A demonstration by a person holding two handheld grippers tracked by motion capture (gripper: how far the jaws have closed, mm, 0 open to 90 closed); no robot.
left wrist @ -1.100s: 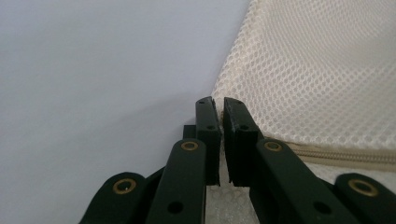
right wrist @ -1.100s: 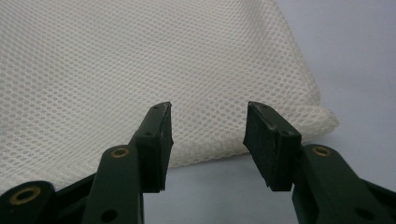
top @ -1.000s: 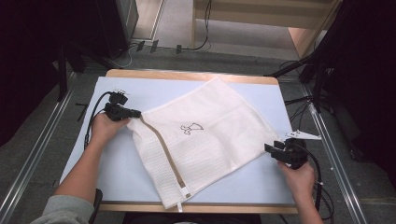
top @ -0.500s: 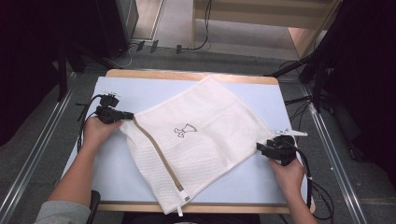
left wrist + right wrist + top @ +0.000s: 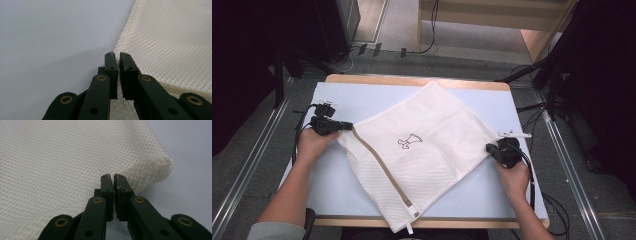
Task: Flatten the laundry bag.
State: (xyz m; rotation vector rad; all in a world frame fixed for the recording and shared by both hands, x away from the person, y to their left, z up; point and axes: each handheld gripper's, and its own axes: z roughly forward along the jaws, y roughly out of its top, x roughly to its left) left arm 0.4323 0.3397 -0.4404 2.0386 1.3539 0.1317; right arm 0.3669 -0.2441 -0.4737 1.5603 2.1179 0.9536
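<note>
Mesh bag (image 5: pixel 422 150) lies flat on counter (image 5: pixel 362 95); your left hand-held gripper (image 5: pixel 346 126) and right hand-held gripper (image 5: pixel 490 148) pinch opposite corners, right jaws just closed, ready to stretch it taut.

My tongs (image 5: pixel 116 75) are black with brass rivets. The mesh bag (image 5: pixel 422 150) is cream-white, honeycomb-patterned, with a beige zipper strip (image 5: pixel 379 167) and small black drawing (image 5: pixel 409 142). The table (image 5: pixel 362 97) is pale blue.
</note>
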